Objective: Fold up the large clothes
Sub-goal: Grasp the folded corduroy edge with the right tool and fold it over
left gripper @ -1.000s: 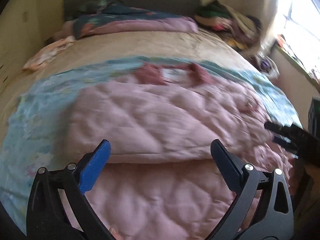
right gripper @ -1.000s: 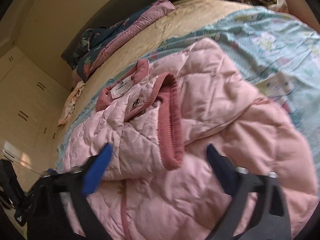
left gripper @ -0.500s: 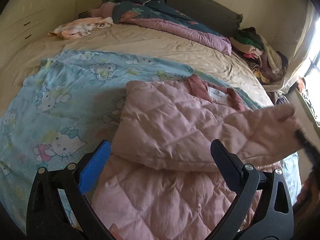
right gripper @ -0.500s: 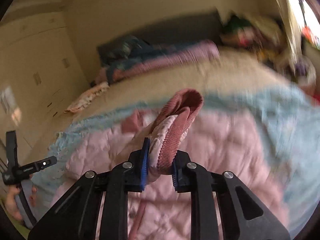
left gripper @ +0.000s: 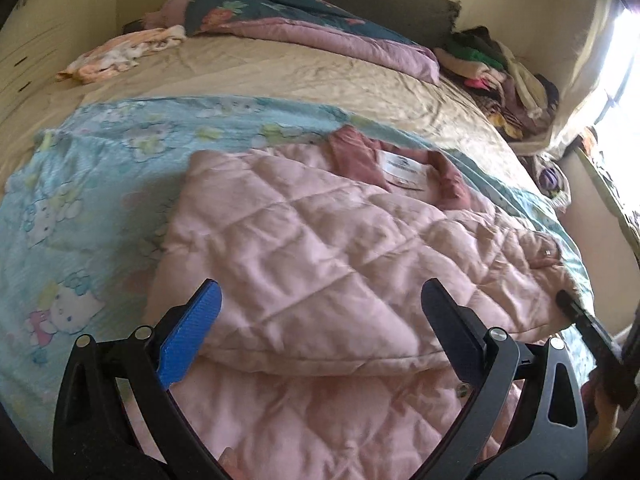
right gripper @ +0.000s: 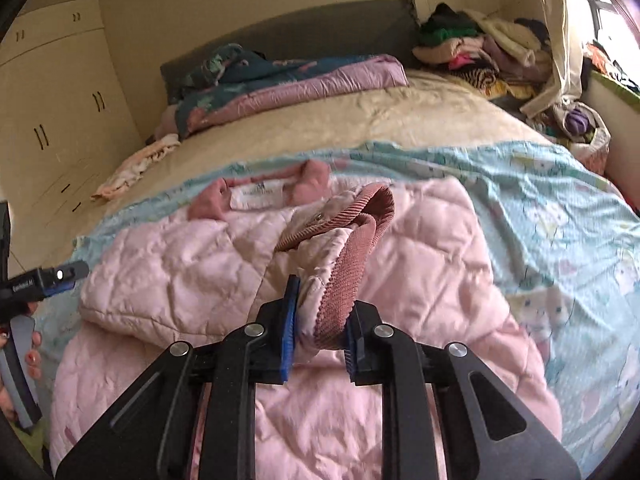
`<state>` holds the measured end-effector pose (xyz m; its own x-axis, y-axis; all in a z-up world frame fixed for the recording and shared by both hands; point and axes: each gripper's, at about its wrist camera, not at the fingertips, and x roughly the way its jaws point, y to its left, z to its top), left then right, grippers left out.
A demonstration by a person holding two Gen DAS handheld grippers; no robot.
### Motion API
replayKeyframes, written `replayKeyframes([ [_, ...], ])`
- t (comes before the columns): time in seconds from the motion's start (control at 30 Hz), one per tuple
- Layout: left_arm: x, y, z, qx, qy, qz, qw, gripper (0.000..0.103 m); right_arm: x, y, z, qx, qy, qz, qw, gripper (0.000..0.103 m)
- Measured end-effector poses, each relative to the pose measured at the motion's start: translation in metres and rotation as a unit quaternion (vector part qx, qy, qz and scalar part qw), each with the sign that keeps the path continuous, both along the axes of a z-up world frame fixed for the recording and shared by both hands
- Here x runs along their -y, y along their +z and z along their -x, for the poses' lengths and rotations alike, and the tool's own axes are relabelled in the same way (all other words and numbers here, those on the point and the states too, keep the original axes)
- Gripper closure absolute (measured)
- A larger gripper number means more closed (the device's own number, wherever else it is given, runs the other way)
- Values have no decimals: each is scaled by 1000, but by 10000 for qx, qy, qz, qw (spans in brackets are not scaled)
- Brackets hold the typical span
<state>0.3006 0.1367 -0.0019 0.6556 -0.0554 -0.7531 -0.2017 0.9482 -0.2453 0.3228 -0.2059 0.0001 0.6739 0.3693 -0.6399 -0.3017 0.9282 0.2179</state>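
— Pink quilted jacket (left gripper: pixel 320 248) fills the middle of the left wrist view, lying on a pale blue cartoon sheet (left gripper: pixel 80 200). What about the tongs?
— The left gripper (left gripper: pixel 320 320) sits low in the frame, spread wide, holding nothing.
— And the right wrist view?
— At lower centre the right gripper (right gripper: pixel 318 340) pinches the jacket's ribbed sleeve cuff (right gripper: pixel 352 264), lifted above the jacket body.

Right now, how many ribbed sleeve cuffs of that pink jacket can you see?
1. The ribbed cuff sits clamped in the right gripper, held above the pink quilted jacket. The other sleeve's cuff doesn't show; it may be folded under. The left gripper is open, empty.
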Motion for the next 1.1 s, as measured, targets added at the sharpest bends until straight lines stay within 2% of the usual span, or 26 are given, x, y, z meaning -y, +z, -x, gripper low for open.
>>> replayKeyframes([
  [0.13, 11, -5, -11, -97, -146, 74, 9998, 10, 1, -7, 1, -139, -67, 15, 9999, 78],
  [0.2, 15, -8, -16, -149, -224, 155, 9995, 10, 2, -6, 2, -157, -130, 41, 9998, 69],
  [0.27, 20, -11, -22, -213, -257, 75, 9994, 10, 3, -4, 4, -132, -220, 93, 9996, 64],
  [0.3, 21, -13, -24, -247, -279, 54, 9993, 10, 5, -2, 4, -126, -231, 109, 9996, 59],
  [0.43, 18, -24, -33, -389, -294, 180, 9987, 10, 7, 6, 8, -1, -252, 258, 9993, 52],
  [0.53, 15, -39, -39, -597, -276, -20, 9978, 10, 3, 15, 8, 73, -154, 301, 9994, 41],
  [0.67, 4, -61, -45, -795, -219, 35, 9966, 8, -18, 28, 6, 177, 173, 455, 9987, 40],
  [0.83, -3, -69, -46, -782, -208, -12, 9967, 8, -54, 37, 0, 257, 643, 725, 9950, 32],
  [0.93, -3, -70, -46, -756, -186, 3, 9970, 8, -80, 33, -8, 242, 935, 910, 9912, 32],
  [1.1, -4, -71, -46, -723, -221, 15, 9971, 8, -120, 10, -26, -101, 1255, 1182, 9850, 31],
])
